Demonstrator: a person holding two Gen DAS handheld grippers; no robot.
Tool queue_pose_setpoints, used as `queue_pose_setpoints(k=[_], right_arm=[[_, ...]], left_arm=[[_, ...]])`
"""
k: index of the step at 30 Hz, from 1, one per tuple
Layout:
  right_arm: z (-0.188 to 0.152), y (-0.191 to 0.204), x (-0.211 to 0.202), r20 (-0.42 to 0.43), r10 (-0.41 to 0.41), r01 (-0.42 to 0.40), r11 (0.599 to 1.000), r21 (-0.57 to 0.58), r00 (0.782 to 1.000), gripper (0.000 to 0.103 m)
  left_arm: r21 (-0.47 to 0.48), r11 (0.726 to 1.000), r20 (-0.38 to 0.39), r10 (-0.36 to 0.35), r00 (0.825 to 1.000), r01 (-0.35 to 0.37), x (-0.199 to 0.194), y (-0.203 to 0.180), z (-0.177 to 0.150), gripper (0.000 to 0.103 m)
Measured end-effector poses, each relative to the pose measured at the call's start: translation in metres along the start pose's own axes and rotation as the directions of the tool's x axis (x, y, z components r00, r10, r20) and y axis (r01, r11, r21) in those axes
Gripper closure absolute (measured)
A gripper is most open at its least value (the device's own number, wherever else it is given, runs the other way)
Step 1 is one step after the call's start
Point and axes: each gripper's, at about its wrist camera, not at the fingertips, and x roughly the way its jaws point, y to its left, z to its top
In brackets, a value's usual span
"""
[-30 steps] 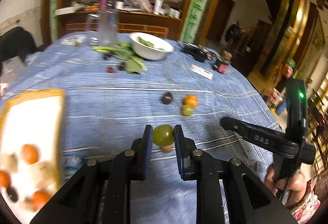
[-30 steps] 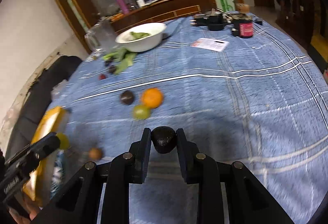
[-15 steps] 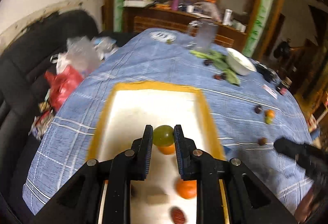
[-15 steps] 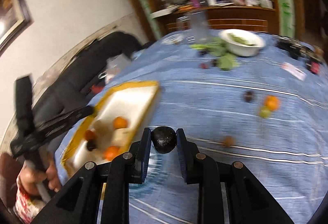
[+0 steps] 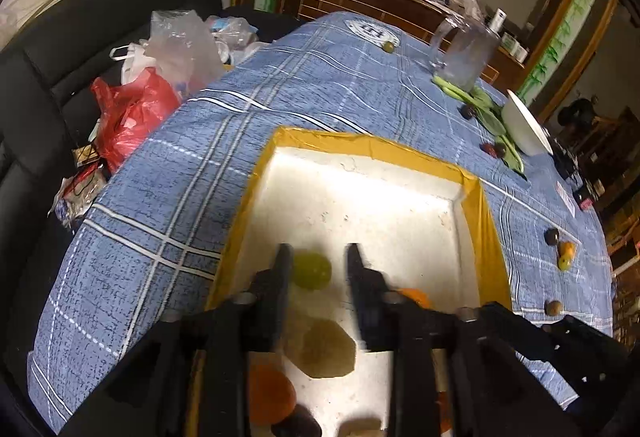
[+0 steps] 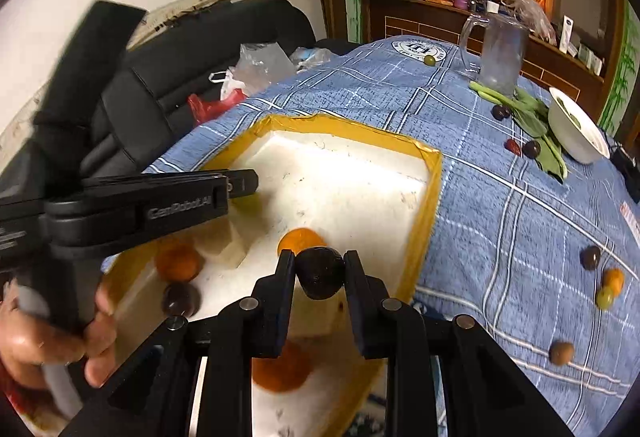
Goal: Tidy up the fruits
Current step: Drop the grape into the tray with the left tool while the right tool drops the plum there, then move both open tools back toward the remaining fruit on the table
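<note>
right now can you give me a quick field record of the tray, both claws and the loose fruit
tray: white tray with yellow rim on blue checked cloth, already holding orange and dark fruits
left claw: over the tray, jaws have just been opening; green fruit between them, right pad clear of it
right claw: shut on dark fruit, above the tray's near part
loose fruit: small cluster and one brown fruit on the cloth right of the tray

Home dining room: table under a blue checked cloth (image 5: 320, 85), black sofa (image 5: 72, 49) with plastic bags (image 5: 160, 77), wooden sideboard (image 6: 480, 25) cluttered with bottles, glass jug (image 6: 500, 53), bowl (image 6: 576, 129), greens (image 6: 532, 113) lying about.
</note>
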Motion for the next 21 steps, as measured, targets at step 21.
queue_pose_setpoints(k=[21], right_arm=[[-0.071, -0.081, -0.123, 0.169, -0.104, 0.057, 0.963, 0.263, 0.980, 0.050]], left_arm=[[0.116, 0.993, 0.206, -0.034, 0.978, 0.011, -0.113, -0.076, -0.076, 0.023]])
